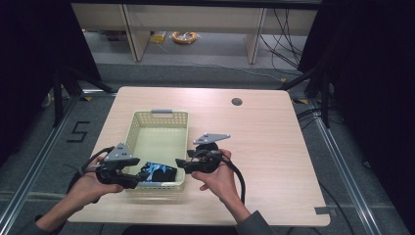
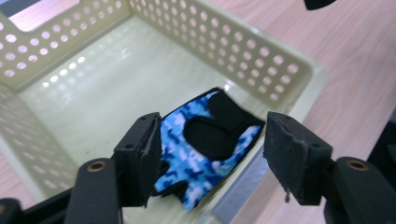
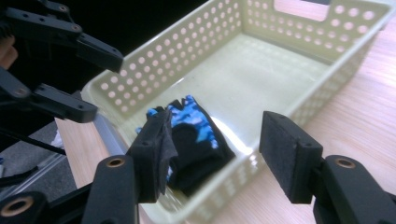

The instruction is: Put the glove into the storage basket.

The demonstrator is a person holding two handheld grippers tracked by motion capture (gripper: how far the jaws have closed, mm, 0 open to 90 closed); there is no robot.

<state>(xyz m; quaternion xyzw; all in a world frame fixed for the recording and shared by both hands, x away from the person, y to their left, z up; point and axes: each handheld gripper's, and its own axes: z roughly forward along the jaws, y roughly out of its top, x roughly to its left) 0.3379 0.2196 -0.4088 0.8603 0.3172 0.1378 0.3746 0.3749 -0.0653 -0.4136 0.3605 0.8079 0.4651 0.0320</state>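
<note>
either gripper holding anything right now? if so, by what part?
Nothing held. Left gripper and right gripper are both open, jaws apart with empty gaps, above the glove, which lies in the basket at its near end.

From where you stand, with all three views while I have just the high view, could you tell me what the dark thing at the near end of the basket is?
Observer: It is a fingerless glove, blue camouflage with black patches, lying on the floor of the basket.
Operator: Thank you. Is the left gripper holding it?
Observer: No. The left gripper is open, the glove lying beyond the gap between its jaws.
Operator: And the right gripper?
Observer: The right gripper is open too, above the basket's near corner, with nothing in it.
</note>
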